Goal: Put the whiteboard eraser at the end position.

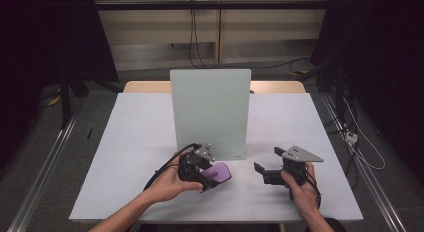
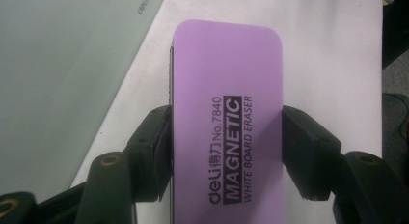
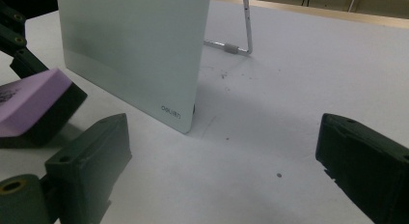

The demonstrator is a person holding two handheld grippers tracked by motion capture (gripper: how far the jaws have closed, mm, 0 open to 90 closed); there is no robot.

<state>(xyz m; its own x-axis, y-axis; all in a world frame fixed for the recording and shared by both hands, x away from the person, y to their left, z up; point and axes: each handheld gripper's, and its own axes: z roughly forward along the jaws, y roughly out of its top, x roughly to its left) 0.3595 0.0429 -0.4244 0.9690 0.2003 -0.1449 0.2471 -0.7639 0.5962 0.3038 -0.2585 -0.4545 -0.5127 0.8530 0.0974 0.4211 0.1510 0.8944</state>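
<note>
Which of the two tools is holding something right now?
The left tool, clamped on the purple whiteboard eraser. The right tool stands open with nothing between its jaws.

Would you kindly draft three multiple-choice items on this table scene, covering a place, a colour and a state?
1. Where does the upright board stand?
A. mid-table, beyond both tongs
B. flat at the near edge
C. on the floor

2. What colour is the eraser?
A. green
B. purple
C. red

3. How are the right tongs?
A. shut on the eraser
B. shut on the board
C. open, holding nothing

Answers: 1 A, the high view shows it standing centrally; 2 B, its printed top is purple; 3 C, its jaws stand apart over bare table, while the left tongs clamp the eraser.
</note>
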